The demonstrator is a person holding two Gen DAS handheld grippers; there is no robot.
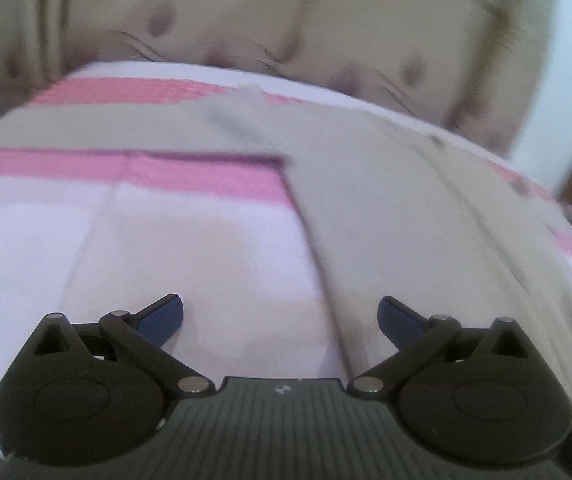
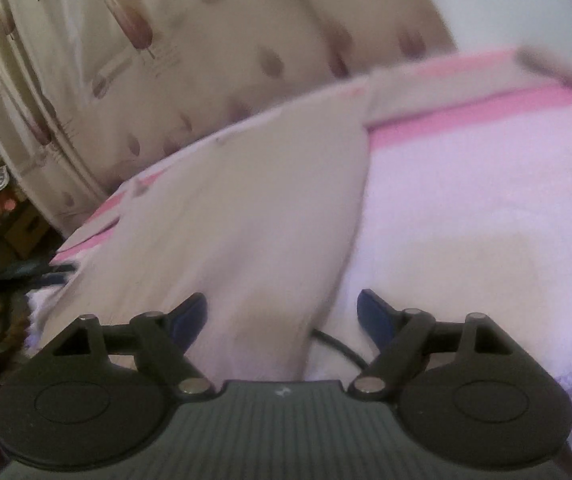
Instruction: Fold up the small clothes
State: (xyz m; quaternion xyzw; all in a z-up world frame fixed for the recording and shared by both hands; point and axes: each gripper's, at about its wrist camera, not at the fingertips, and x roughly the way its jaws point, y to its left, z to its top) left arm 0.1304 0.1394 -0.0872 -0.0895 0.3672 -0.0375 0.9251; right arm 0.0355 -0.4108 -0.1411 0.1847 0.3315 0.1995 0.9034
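Both grippers (image 1: 280,320) (image 2: 282,316) tilt downward over the beige garment (image 1: 385,200), jaws wide.

A: The beige garment (image 1: 385,208) looks like soft matt cloth, same for the pink-and-white bed cover (image 1: 166,240).

B: Yep, and the curtain (image 2: 214,48) has a slight satin sheen. Each claw (image 1: 280,322) is matt black plastic with shiny metal pins, blue pads (image 2: 190,316) look rubbery.
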